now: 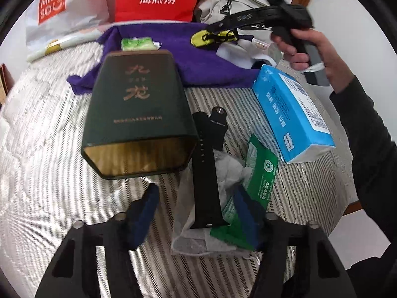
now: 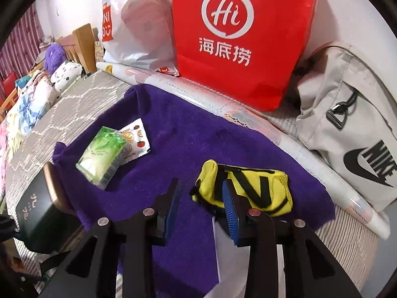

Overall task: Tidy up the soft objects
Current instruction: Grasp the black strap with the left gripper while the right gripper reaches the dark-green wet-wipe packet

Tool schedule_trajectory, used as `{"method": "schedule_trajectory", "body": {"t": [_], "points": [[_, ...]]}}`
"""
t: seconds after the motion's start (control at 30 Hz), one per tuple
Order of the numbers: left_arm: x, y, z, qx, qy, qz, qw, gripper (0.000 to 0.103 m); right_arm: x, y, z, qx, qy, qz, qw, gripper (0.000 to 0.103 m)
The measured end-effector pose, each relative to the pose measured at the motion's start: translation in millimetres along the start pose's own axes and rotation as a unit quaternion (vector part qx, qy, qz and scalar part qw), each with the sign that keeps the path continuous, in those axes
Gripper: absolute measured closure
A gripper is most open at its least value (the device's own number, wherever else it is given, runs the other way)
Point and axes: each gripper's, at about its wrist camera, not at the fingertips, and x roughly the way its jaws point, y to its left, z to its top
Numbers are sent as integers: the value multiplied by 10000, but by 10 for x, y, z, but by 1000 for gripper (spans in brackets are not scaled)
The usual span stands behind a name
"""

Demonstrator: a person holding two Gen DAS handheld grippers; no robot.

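The yellow pouch [image 2: 244,190], soft, light and best pinched at its bunched left end, lies on the purple towel [image 2: 173,149], the right hand-held gripper [image 2: 202,207] open beside it, the left hand-held gripper [image 1: 196,213] open too.

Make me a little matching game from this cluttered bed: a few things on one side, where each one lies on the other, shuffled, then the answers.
Things:
1. yellow pouch
2. green tissue pack
3. black watch strap
4. blue tissue pack

Places:
A. on the purple towel, beside a fruit-print sachet
B. on the striped cover, near the person's right hand
C. on the purple towel, just ahead of the right gripper
D. between the open fingers of the left gripper, over a grey mask

Pairs: 1-C, 2-A, 3-D, 4-B
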Motion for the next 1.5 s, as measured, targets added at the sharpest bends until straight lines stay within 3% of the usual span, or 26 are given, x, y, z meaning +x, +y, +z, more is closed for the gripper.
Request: {"method": "schedule_trajectory", "body": {"t": [0.17, 0.23, 0.43, 0.53, 0.73, 1.1, 1.2, 1.5], "points": [[59, -4, -14, -85, -31, -172, 9998, 51, -243, 60, -139, 36, -186, 40, 9998, 68], [73, -24, -8, -94, -19, -218, 9997, 61, -332, 90, -215, 41, -237, 60, 9997, 68], [45, -101, 3, -16, -41, -195, 9998, 68, -607, 225, -476, -60, -302, 108, 9995, 68], [19, -54, 22, -130, -29, -120, 9998, 68, -768, 298, -621, -73, -374, 175, 9991, 68], [-121, -40, 13, -174, -174, -314, 9992, 68, -1030, 533, -953, -142, -410, 339, 9985, 68], [100, -103, 13, -148, 61, -258, 9995, 68, -1306, 872, -1525, 195, -317, 734, 9966, 68], [121, -128, 17, -66, 64, -202, 9998, 82, -1431, 980, -1647, 197, -362, 744, 9964, 68], [-115, -108, -64, -78, -181, -272, 9994, 83, -1508, 1273, -1863, 405, -333, 956, 9940, 68]]}}
